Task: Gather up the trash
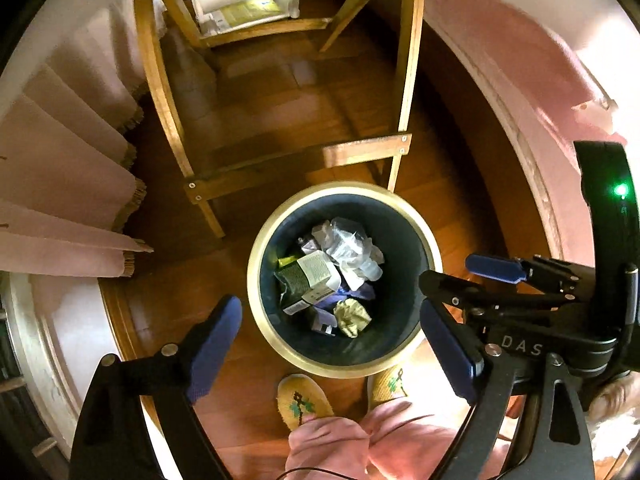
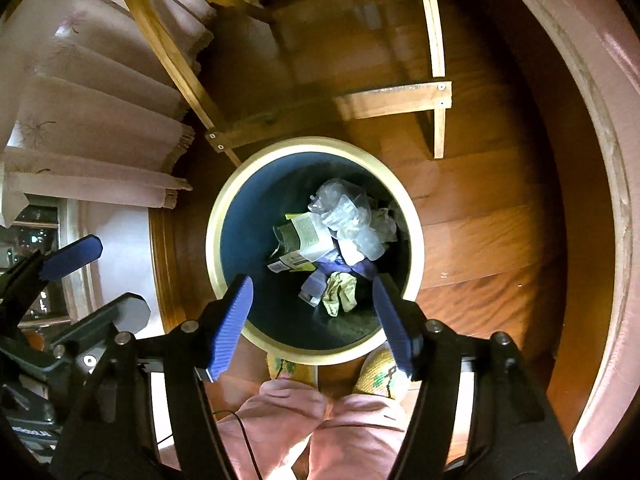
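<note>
A round bin with a cream rim (image 1: 256,264) (image 2: 212,232) stands on the wooden floor, dark inside. It holds crumpled clear plastic (image 1: 352,248) (image 2: 344,208), a green and white carton (image 1: 308,276) (image 2: 300,236), a yellow wad (image 1: 352,316) (image 2: 340,294) and purple scraps. My left gripper (image 1: 332,348) hangs open above the bin's near rim, nothing between its blue pads. My right gripper (image 2: 314,326) is also open and empty over the near rim. Each gripper shows in the other's view: the right gripper (image 1: 452,270) beside the bin's right edge, the left gripper (image 2: 116,276) at the left.
A wooden frame with legs and crossbars (image 1: 296,168) (image 2: 392,98) stands just behind the bin. A pink fringed cloth (image 1: 68,168) (image 2: 92,112) hangs at the left. A person's yellow slippers (image 1: 300,400) (image 2: 380,372) and pink trouser legs touch the bin's near side. A pink wall (image 1: 540,80) curves along the right.
</note>
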### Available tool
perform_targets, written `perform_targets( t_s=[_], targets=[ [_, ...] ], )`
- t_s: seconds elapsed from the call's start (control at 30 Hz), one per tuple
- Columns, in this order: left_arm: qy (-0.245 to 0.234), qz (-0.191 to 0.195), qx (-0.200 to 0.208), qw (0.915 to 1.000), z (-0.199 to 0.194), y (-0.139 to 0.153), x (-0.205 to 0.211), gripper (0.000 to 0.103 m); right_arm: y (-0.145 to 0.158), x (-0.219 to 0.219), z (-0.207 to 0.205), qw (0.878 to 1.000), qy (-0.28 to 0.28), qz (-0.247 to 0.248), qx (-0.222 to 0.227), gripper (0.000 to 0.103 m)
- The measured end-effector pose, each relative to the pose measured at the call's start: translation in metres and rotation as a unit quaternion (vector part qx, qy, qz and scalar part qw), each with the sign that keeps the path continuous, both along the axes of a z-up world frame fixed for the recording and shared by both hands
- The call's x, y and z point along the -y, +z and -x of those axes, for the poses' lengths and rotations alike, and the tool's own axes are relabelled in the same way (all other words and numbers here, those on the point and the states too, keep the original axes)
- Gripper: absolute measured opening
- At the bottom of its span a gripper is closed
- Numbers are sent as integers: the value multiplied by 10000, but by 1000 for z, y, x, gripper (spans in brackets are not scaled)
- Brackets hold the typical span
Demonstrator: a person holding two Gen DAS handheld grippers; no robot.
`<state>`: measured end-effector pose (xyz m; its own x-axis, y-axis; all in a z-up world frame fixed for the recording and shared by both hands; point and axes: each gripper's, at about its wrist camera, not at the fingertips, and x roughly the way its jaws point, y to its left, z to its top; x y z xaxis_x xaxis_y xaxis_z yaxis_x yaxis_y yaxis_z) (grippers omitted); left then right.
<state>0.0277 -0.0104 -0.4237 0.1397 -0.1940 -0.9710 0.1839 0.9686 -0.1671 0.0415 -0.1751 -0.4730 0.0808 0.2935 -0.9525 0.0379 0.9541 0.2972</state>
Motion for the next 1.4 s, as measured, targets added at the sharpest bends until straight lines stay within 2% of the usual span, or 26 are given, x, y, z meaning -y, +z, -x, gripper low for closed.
perform_targets(
  t_s=[0.33, 0.53, 1.1, 1.4],
  targets=[
    [97, 81, 191, 9997, 6, 71, -4, 92, 57, 1, 9, 9997, -120, -30, 207, 62],
    [146, 92, 286, 9994, 7, 124, -11, 92, 109, 1, 11, 9994, -153, -22, 319, 64],
    [435, 196, 872, 9950, 18, 329, -29, 92, 306, 0, 11, 9969, -5, -78, 783, 68],
    [557, 189, 1416, 9882, 18, 433, -30, 92, 423, 3, 1, 9904, -11, -138, 1376, 68]
  ],
)
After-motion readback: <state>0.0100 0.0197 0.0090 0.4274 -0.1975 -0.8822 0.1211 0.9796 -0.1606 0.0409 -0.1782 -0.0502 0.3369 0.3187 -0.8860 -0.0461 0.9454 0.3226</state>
